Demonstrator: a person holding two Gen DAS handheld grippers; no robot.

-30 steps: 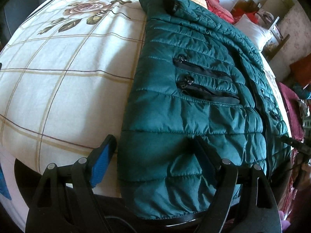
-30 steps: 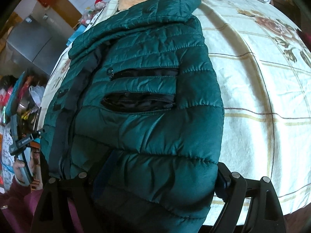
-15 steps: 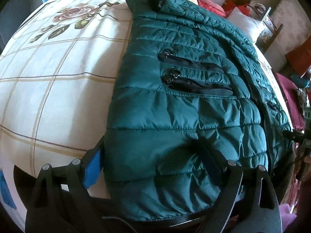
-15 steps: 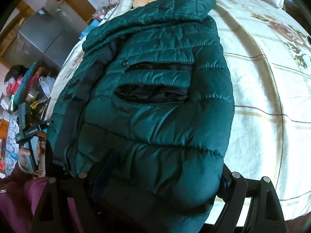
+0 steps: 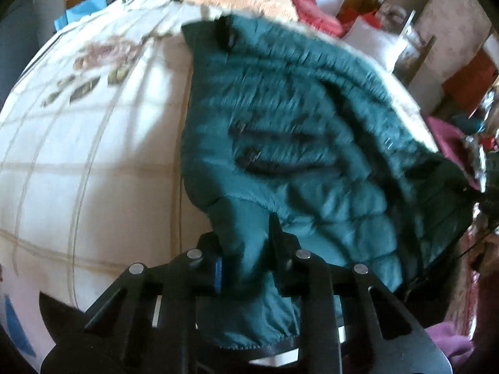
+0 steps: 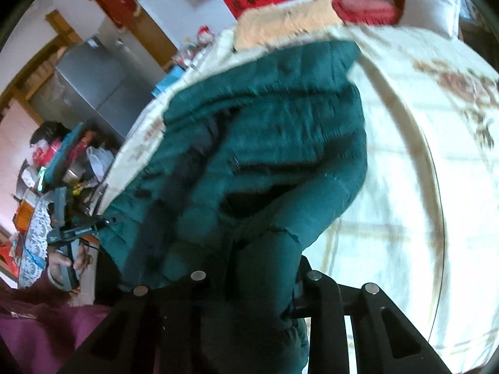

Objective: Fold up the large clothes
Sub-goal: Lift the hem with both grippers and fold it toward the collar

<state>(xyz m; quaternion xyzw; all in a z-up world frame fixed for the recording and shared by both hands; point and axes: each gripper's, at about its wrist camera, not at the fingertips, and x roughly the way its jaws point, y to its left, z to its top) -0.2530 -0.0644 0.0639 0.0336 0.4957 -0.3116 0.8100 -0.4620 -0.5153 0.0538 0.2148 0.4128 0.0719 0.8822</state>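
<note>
Left wrist view, nearest first: the left gripper [image 5: 246,268] has its two black fingers drawn close together, pinching a bunched fold of the green puffer jacket [image 5: 312,143] near its hem. A strip of blue pad shows on the inner face of the left finger [image 5: 217,272], pressed against the cloth. The hem edge hangs down below the fingers, toward the camera. Beyond the pinch the jacket rises off the bed and stretches away, blurred, with two dark zip pockets [image 5: 268,152] on its front and the collar at the far end. It lies on a cream bedsheet [image 5: 93,155] with a check pattern and a flower print.

Right wrist view: the right gripper [image 6: 265,283] likewise has its fingers closed on a gathered fold of the jacket's [image 6: 280,143] lower part, the cloth filling the gap between them. The jacket runs up and away over the bedsheet [image 6: 421,171]. At the left edge the person's left hand [image 6: 67,261] grips the handle of the other tool. Far off stand an orange blanket [image 6: 280,21], a red cushion [image 6: 365,9] and a white pillow [image 6: 433,6].
</note>
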